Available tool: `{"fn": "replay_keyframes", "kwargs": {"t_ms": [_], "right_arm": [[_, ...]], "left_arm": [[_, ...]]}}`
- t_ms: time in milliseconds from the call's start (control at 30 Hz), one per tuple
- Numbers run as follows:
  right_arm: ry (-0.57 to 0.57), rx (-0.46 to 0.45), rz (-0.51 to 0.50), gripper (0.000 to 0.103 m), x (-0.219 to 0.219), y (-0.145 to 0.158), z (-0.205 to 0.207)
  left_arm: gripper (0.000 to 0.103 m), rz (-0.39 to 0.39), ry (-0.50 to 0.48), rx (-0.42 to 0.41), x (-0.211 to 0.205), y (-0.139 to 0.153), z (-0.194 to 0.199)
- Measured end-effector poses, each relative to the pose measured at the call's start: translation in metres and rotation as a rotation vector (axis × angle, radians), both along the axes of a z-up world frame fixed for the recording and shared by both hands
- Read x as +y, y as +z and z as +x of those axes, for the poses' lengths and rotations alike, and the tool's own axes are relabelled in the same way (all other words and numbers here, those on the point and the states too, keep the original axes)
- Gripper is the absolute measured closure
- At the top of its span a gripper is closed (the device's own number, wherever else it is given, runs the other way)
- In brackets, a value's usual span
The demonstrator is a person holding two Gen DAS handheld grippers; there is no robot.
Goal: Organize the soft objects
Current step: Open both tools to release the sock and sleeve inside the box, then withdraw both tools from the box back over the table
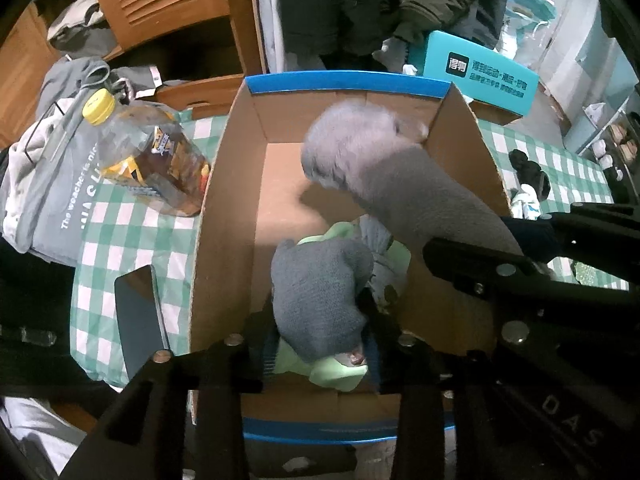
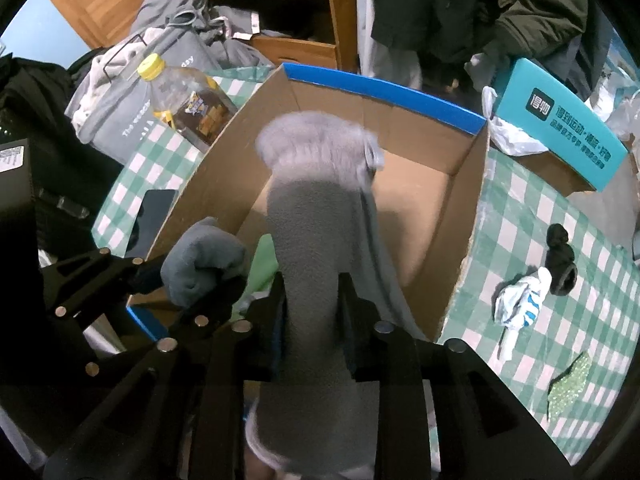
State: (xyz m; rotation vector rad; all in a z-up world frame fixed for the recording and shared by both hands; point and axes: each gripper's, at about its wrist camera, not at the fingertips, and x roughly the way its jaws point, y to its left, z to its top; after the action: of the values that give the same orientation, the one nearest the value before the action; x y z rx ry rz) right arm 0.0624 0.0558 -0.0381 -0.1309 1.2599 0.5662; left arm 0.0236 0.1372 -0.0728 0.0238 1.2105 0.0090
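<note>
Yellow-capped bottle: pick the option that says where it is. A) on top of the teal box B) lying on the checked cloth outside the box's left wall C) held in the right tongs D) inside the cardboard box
B: the yellow-capped bottle lies on its side on the green-checked cloth, outside the left wall of the cardboard box.

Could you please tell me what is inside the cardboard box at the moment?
Inside the cardboard box, a light green cloth lies at the near end, with a dark grey sock over it. The far floor looks bare. What lies beneath the long grey sock is hidden.
</note>
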Motion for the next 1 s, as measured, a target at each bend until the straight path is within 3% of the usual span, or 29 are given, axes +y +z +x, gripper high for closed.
{"fn": "replay_keyframes", "kwargs": {"t_ms": [67, 133, 167, 400, 767, 1000], "right_arm": [[-0.002, -0.001, 0.006, 0.065, 0.0, 0.0, 0.0], [-0.012, 0.001, 0.018, 0.051, -0.002, 0.001, 0.001], [-0.018, -0.005, 0.02, 0.048, -0.004, 0.003, 0.002], [-0.057, -0.023, 0.023, 0.046, -0.018, 0.012, 0.003], [-0.102, -0.046, 0.005, 0.037, -0.043, 0.022, 0.0], [-0.138, -0.05, 0.003, 0.037, -0.067, 0.025, -0.002]], "left_arm": [[0.047, 0.005, 0.002, -0.004, 0.001, 0.001, 0.0], [0.04, 0.009, 0.009, -0.012, 0.002, 0.002, -0.001], [0.038, 0.011, 0.014, -0.015, 0.003, 0.003, -0.001], [0.034, 0.009, 0.038, -0.03, 0.007, 0.01, -0.001], [0.027, 0.005, 0.01, -0.054, -0.01, 0.021, -0.001], [0.027, 0.015, -0.026, -0.068, -0.032, 0.028, 0.002]]}}
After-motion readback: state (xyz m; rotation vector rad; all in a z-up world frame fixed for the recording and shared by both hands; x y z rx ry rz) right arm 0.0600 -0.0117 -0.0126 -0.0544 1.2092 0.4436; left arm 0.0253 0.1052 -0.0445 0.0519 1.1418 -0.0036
